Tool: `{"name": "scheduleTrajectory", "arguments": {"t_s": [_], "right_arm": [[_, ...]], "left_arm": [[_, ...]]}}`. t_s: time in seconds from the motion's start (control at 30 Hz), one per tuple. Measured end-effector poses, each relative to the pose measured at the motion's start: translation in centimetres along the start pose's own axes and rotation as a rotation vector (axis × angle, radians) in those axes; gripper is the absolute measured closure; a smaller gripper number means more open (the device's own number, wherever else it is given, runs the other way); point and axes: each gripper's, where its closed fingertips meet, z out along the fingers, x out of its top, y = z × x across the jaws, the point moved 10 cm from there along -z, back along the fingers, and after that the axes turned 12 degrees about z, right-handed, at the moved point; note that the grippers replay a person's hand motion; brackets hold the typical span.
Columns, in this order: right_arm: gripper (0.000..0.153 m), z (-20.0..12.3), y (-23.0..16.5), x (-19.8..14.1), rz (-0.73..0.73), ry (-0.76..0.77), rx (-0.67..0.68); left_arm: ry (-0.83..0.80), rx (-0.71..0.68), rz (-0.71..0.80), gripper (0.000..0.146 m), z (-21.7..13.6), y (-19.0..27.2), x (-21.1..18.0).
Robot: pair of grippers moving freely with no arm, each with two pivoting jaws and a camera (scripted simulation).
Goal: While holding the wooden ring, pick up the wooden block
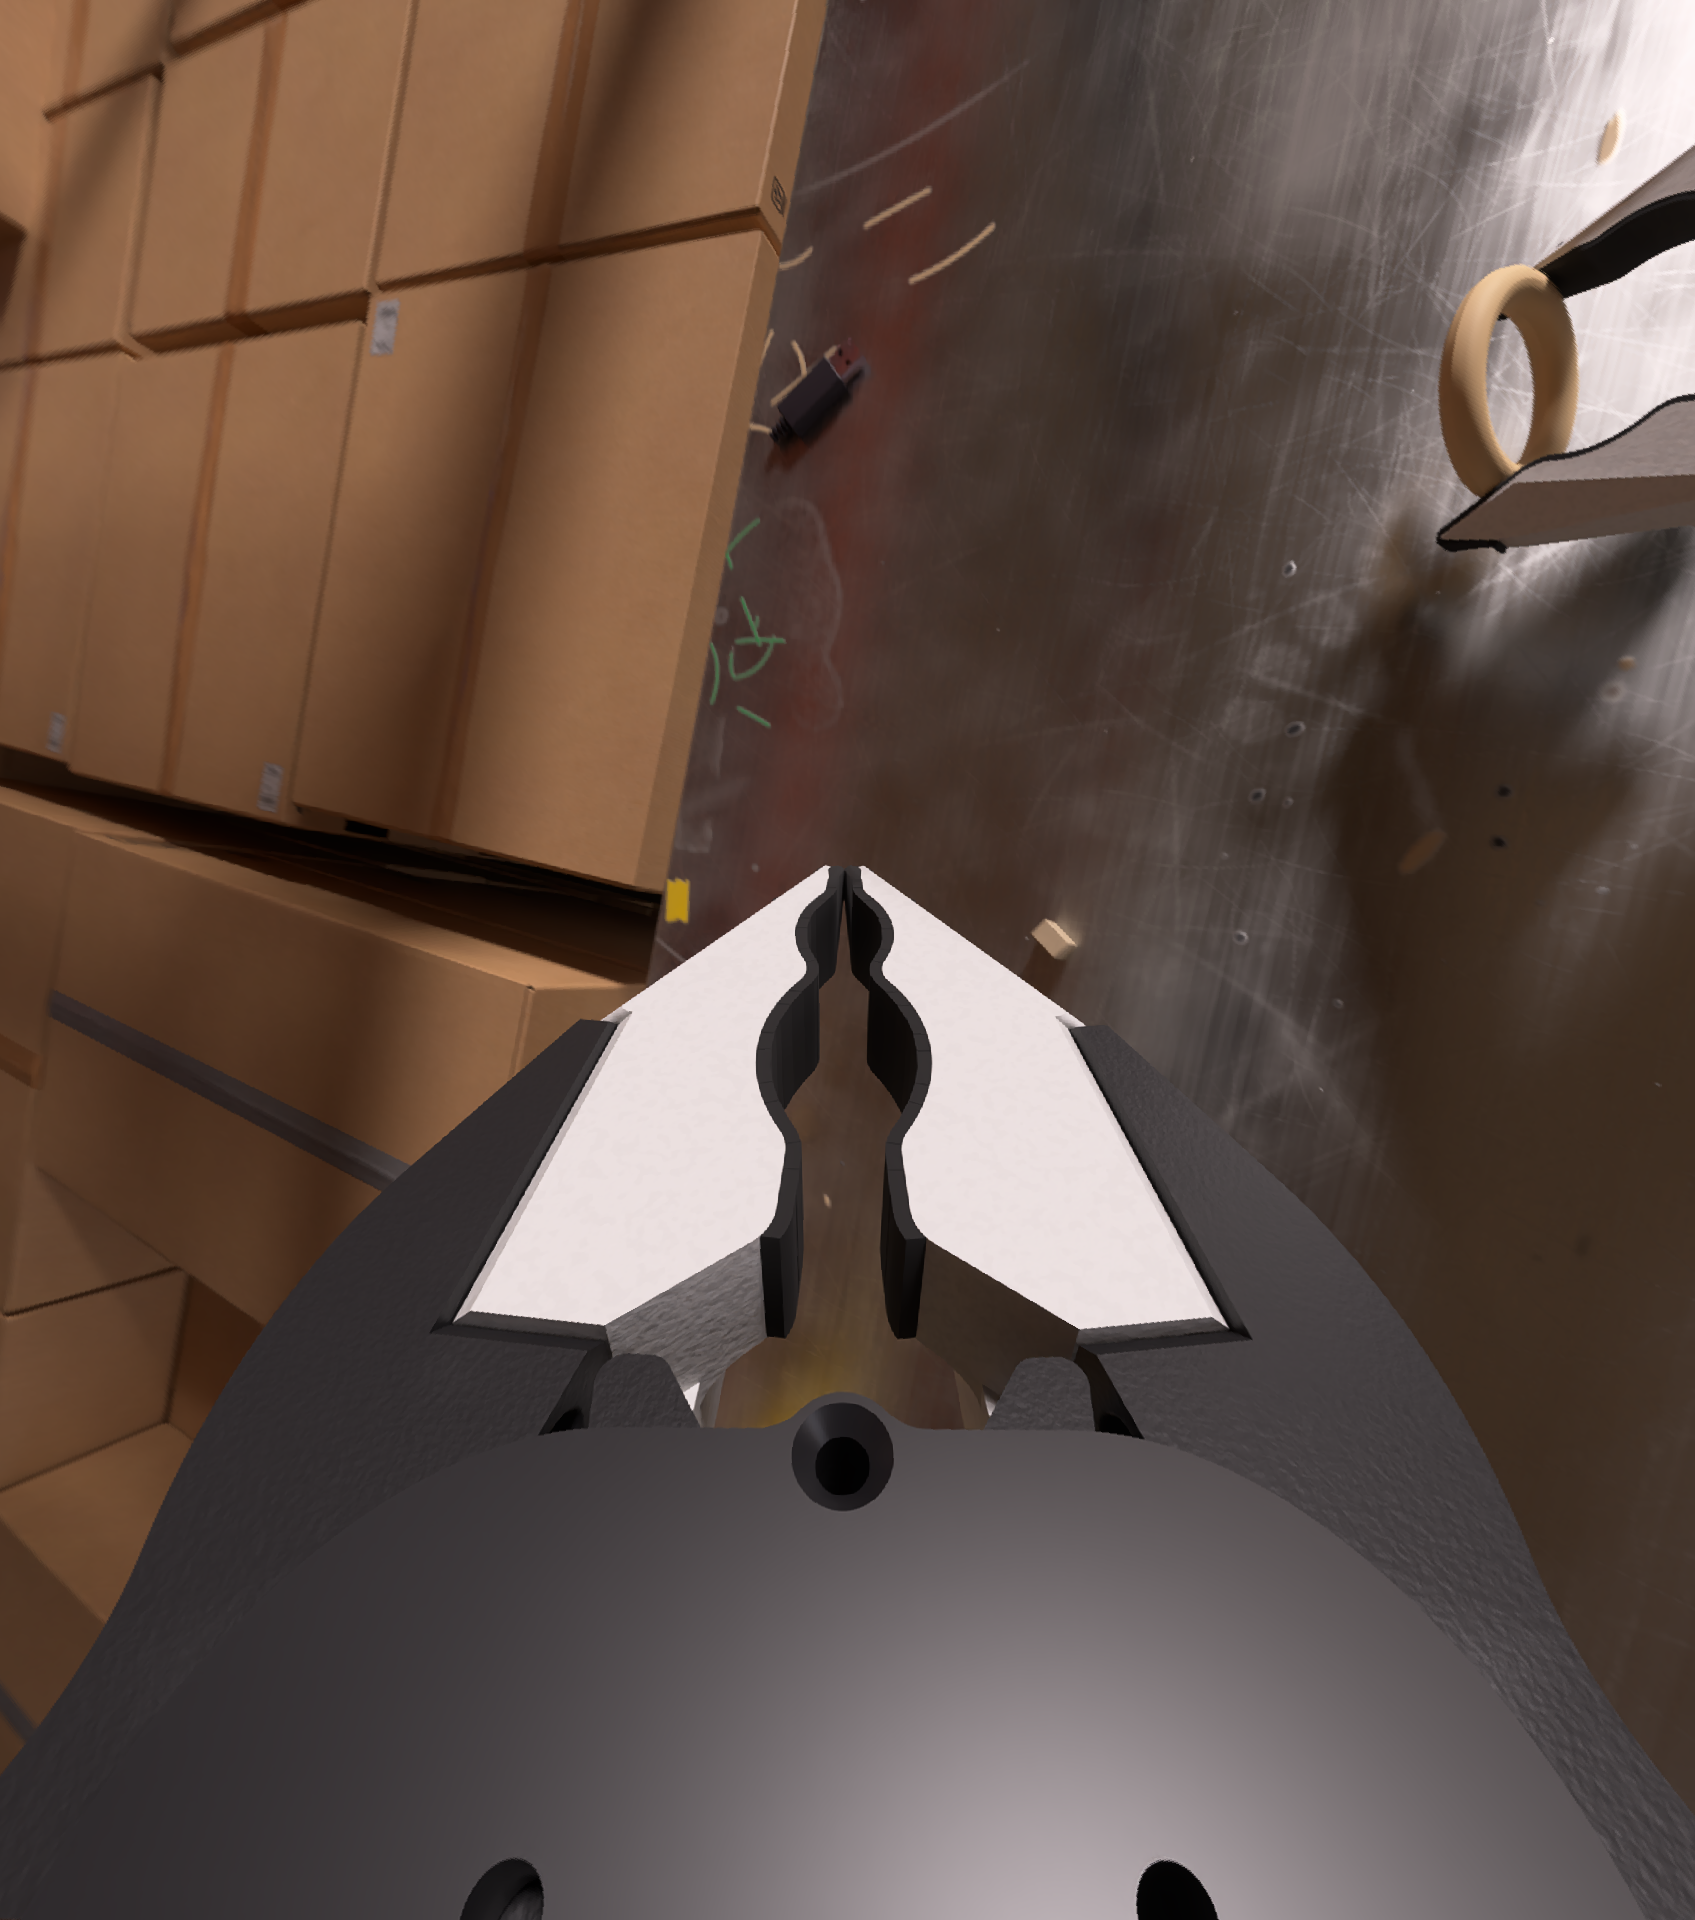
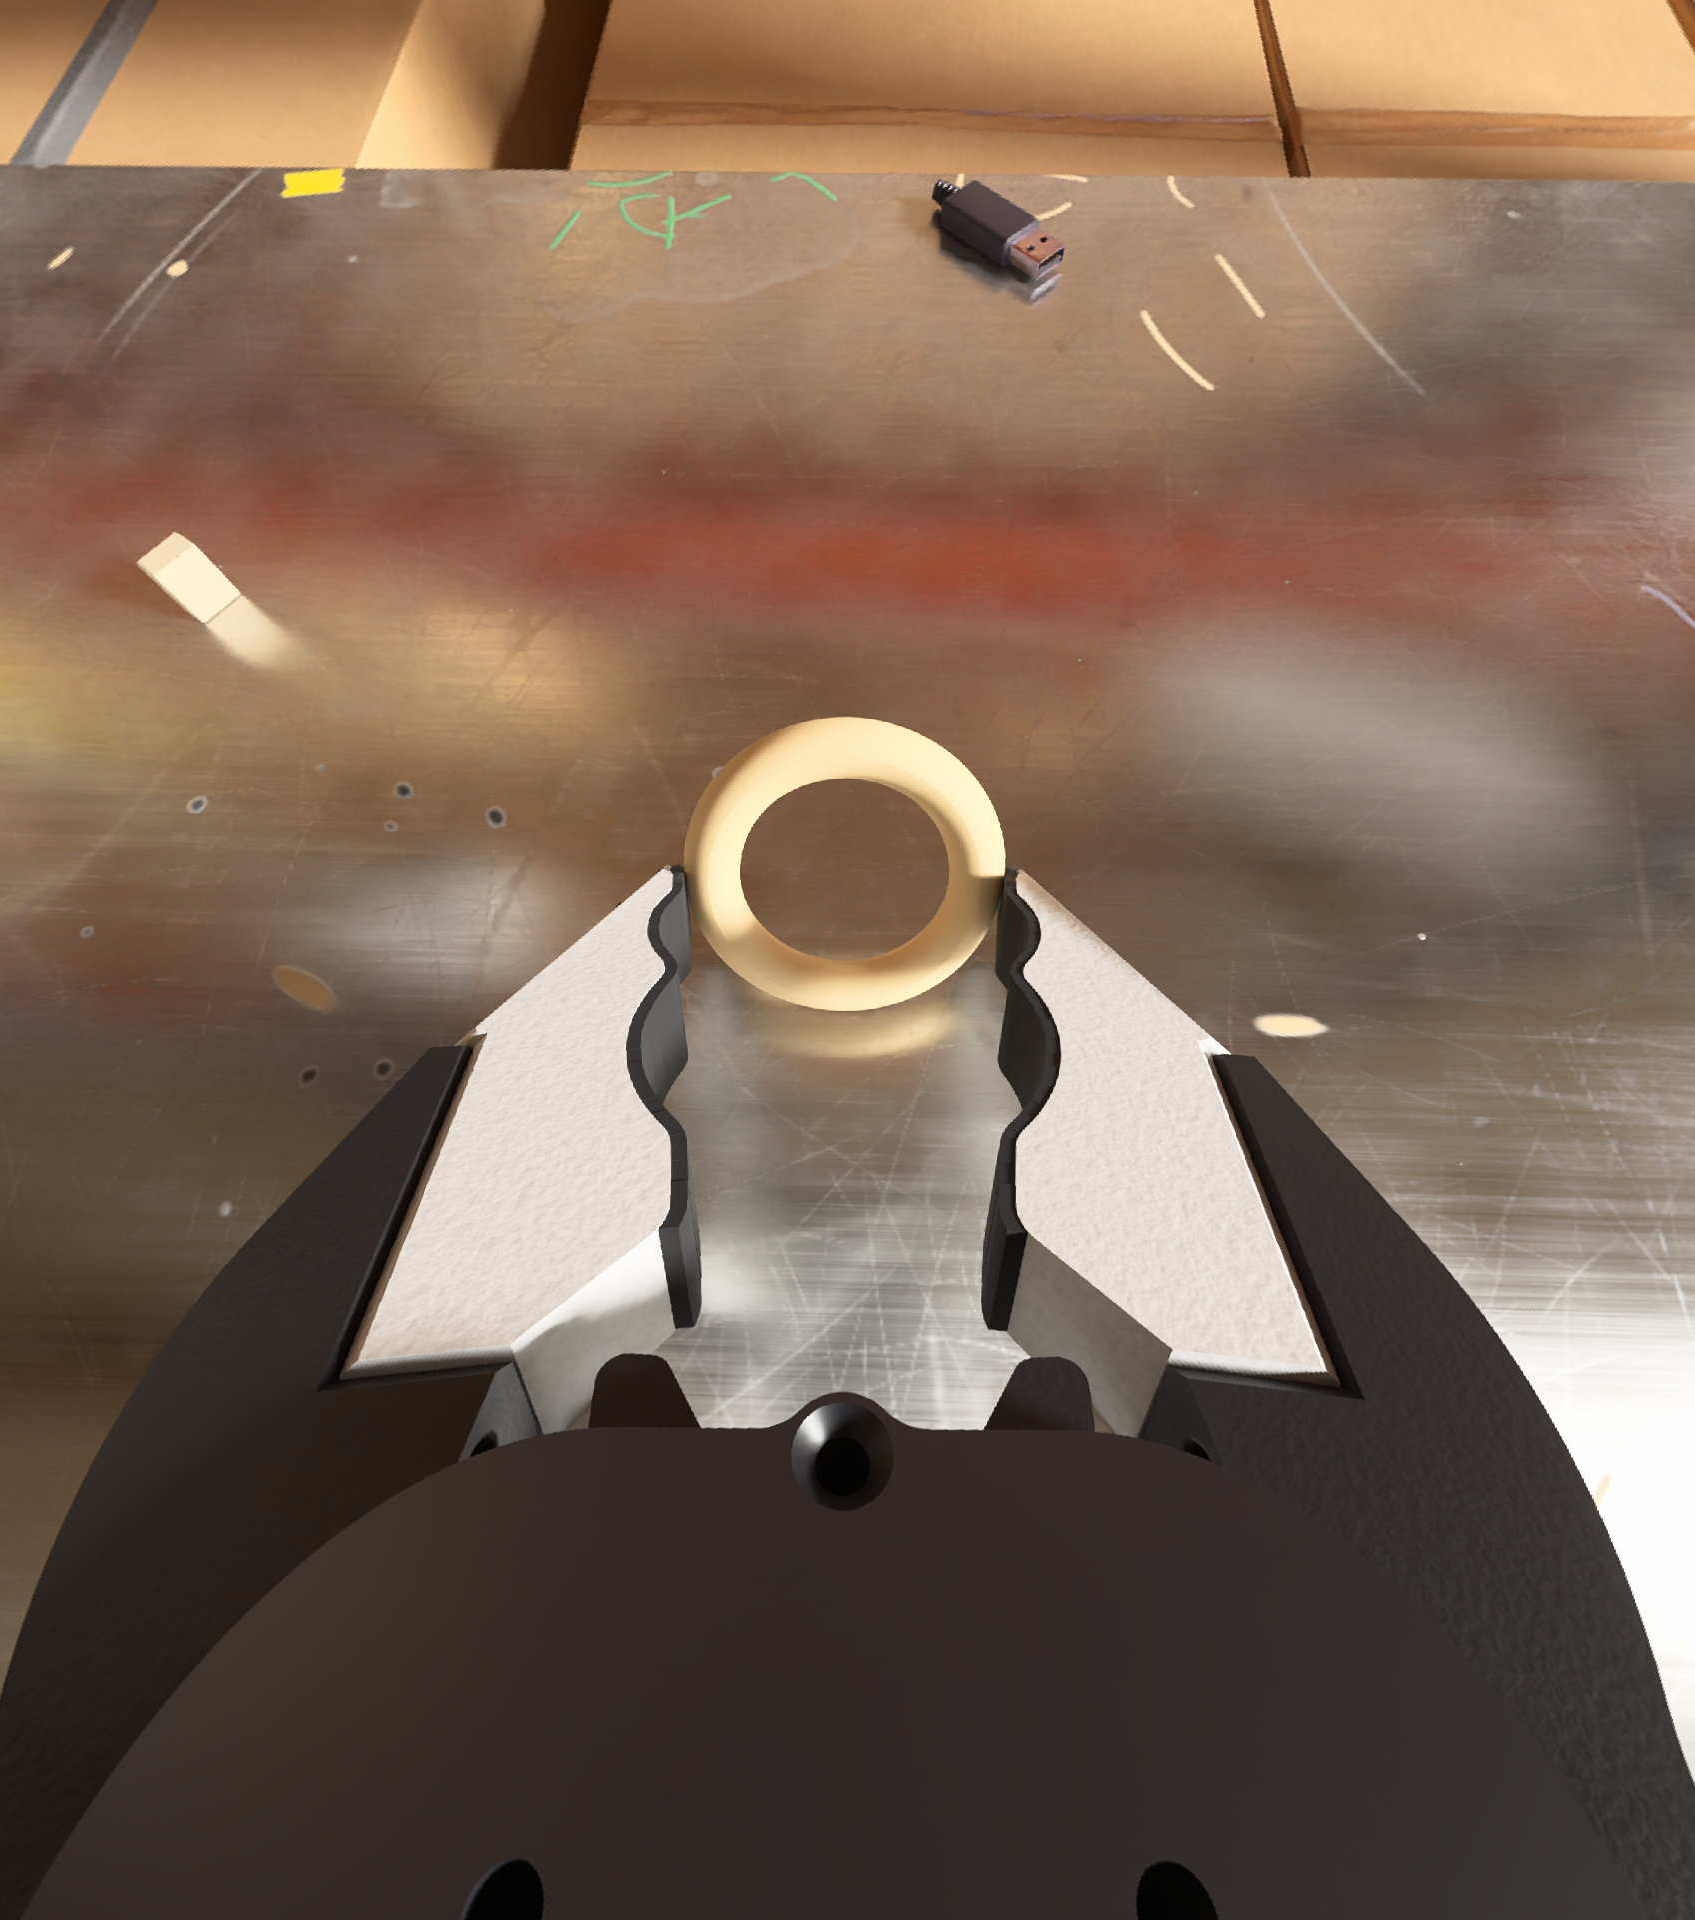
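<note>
My right gripper [image 2: 843, 883] is shut on the pale wooden ring [image 2: 968, 831], which it holds by its sides a little above the scratched metal table [image 2: 1238, 727]. The ring also shows in the left wrist view [image 1: 1466, 374], at the upper right, between the right gripper's fingertips [image 1: 1508, 405]. The small wooden block [image 2: 190, 578] lies on the table to the far left of the ring. In the left wrist view the block [image 1: 1055, 937] lies just right of my left gripper [image 1: 843, 871], which is shut and empty above the table [image 1: 1238, 1039].
A black USB plug [image 2: 1001, 229] lies near the table's far edge; it also shows in the left wrist view [image 1: 814, 393]. Stacked cardboard boxes [image 1: 355, 468] stand beyond that edge. A yellow tape piece [image 2: 313, 184] and green marks [image 2: 666, 213] sit by the edge.
</note>
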Motion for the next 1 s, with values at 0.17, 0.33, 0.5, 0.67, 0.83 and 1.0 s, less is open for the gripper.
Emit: {"name": "scheduleTrajectory", "arguments": {"t_s": [0.17,0.33,0.5,0.67,0.83,1.0], "right_arm": [[0.093,0.0,-0.4,-0.1,0.004,-0.007,0.001],[0.093,0.3,-0.7,-0.1,0.012,-0.009,0.008],[0.093,0.0,-1.0,-0.2,0.014,-0.009,0.013],[0.093,-0.2,-1.2,-0.3,0.017,-0.006,0.021],[0.093,-0.3,-1.2,-0.4,0.023,-0.002,0.034],[0.093,-0.4,-1.3,-0.4,0.019,0.003,0.038]], "left_arm": [[-0.005,-0.045,-0.054,0.146,-1.2,0.3,-1.7],[-0.002,-0.108,-0.081,0.134,-1.3,1.6,-1.6],[-0.156,-0.191,-0.258,0.107,2.0,4.0,-0.4],[-0.453,-0.121,-0.283,0.105,6.9,5.7,1.0],[-0.623,-0.228,-0.332,0.114,10.4,5.6,0.4],[-0.667,-0.175,-0.34,0.123,11.6,5.6,0.3]]}}
